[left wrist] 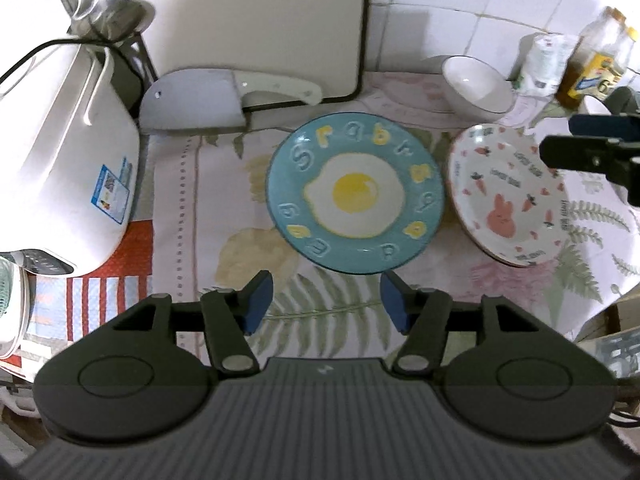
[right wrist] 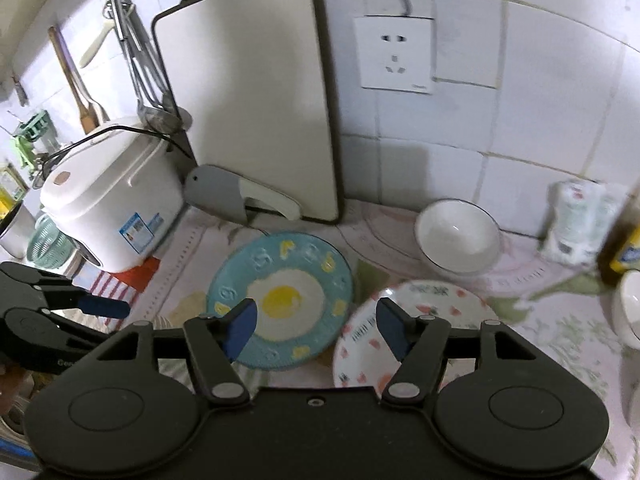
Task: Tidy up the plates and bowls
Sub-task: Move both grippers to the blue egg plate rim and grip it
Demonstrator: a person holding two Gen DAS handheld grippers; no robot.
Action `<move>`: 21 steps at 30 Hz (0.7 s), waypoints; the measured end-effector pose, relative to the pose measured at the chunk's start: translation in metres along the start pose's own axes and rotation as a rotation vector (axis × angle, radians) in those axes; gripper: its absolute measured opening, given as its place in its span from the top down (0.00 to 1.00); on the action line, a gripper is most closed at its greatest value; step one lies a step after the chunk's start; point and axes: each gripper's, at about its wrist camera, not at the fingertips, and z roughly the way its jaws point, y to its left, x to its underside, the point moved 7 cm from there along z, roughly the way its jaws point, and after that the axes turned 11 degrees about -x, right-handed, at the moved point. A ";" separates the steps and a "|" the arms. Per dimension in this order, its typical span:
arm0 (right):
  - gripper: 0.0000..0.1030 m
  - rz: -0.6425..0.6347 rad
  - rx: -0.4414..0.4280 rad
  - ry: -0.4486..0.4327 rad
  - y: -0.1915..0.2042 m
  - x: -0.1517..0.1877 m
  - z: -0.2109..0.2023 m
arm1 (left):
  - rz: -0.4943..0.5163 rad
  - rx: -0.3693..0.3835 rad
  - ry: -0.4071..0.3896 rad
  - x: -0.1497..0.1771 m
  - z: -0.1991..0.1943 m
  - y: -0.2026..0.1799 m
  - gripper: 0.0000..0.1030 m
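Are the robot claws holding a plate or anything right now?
No, nothing is held. The left gripper is open above the blue egg plate, and the right gripper is open above the bunny plate.

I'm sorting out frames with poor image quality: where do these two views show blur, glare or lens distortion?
Left wrist view: sharp on the blue egg plate, glare blows out the rice cooker, the bottles at the right edge are smeared. Right wrist view: motion-blurred overall, the bunny plate streaked, the cutting board edges bowed by the fisheye, corners dark.
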 end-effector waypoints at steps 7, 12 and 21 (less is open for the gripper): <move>0.31 -0.063 -0.029 0.026 0.004 -0.004 0.050 | -0.070 -0.007 -0.034 -0.008 0.025 0.024 0.38; 0.31 -0.017 -0.071 0.039 -0.017 -0.003 0.090 | -0.122 0.020 -0.063 -0.010 0.049 0.030 0.38; 0.31 0.022 -0.066 0.121 -0.049 -0.003 0.138 | -0.243 0.063 -0.037 -0.006 0.111 0.024 0.41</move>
